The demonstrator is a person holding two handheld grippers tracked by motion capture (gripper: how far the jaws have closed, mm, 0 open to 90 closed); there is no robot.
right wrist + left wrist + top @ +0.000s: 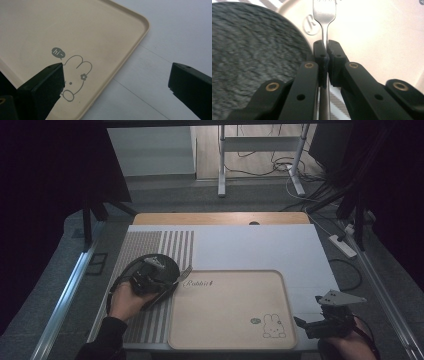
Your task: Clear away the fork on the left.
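Fork point(324, 15) clamped in your L gripper point(326, 50) over tray point(280, 290) corner by plate point(249, 50); R gripper point(116, 75) wide, empty.

Right claw point(116, 82) stands wide apart, nothing between the jaws. Beige tray point(130, 47) lies on the white desk point(175, 32); rabbit drawing point(77, 75) beside left jaw.

The fork point(183, 275) reaches over the tray's point(287, 305) far left corner, the plate point(167, 261) just left of it on the striped mat point(145, 320). The tray lies on the table point(250, 245), nearer the front edge
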